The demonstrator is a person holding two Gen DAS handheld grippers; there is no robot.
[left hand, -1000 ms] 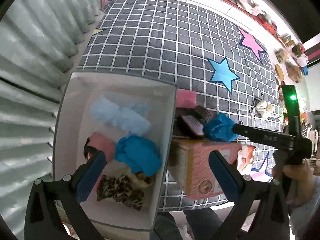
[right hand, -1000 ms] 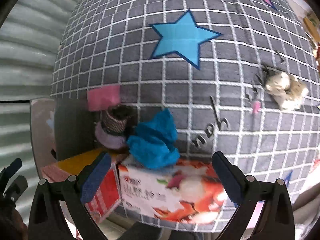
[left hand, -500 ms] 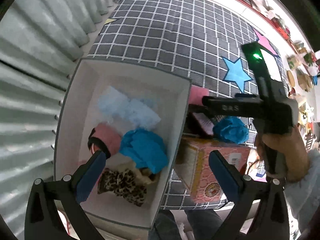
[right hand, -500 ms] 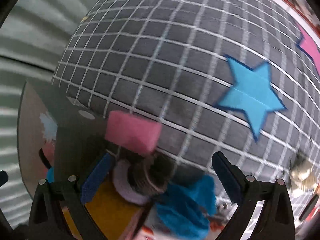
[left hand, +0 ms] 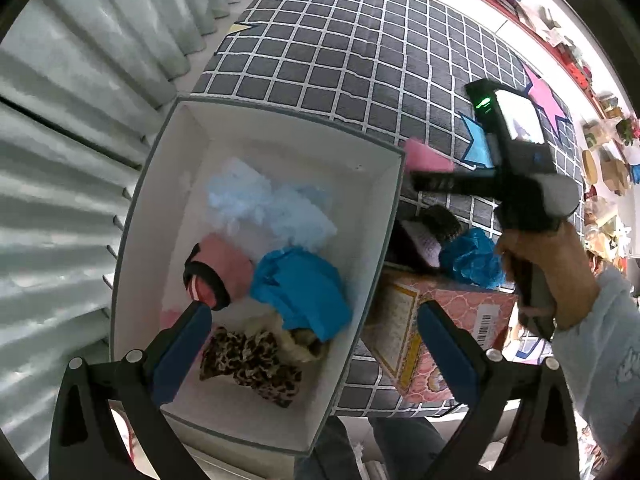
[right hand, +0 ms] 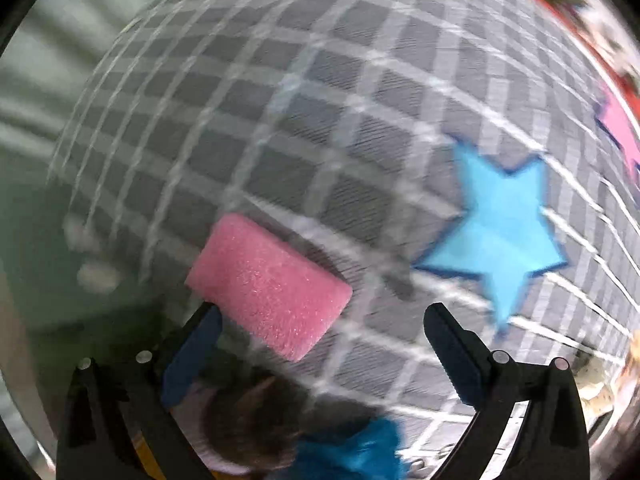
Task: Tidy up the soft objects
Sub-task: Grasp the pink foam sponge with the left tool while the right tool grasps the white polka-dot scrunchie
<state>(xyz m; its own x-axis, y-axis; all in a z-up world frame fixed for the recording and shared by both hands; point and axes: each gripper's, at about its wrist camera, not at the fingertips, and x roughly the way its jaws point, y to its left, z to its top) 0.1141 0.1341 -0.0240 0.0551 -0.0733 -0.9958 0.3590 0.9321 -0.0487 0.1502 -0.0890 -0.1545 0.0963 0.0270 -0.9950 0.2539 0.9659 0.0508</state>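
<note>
A white storage box (left hand: 372, 240) holds a light blue fluffy piece (left hand: 264, 208), a blue cloth (left hand: 300, 292), a pink sock (left hand: 218, 268) and a leopard-print item (left hand: 248, 360). My left gripper (left hand: 312, 344) is open and empty above the box's near end. Right of the box lie a pink sponge (left hand: 426, 158), a knitted pink-and-brown item (left hand: 432, 228) and a crumpled blue cloth (left hand: 474, 258). My right gripper (right hand: 324, 344) is open just short of the pink sponge (right hand: 268, 284), with the knitted item (right hand: 248, 420) and blue cloth (right hand: 360, 452) below it.
The surface is a grey checked mat (left hand: 360, 52) with a blue star (right hand: 496, 236) and a pink star (left hand: 546, 96). A pink printed carton (left hand: 440, 324) lies beside the box. Corrugated grey curtains (left hand: 80, 120) run along the left. Small clutter sits at the far right (left hand: 608, 160).
My right gripper has moved forward and left over the blue cloth and knitted item toward the pink sponge, still open. My left gripper has stayed open above the box.
</note>
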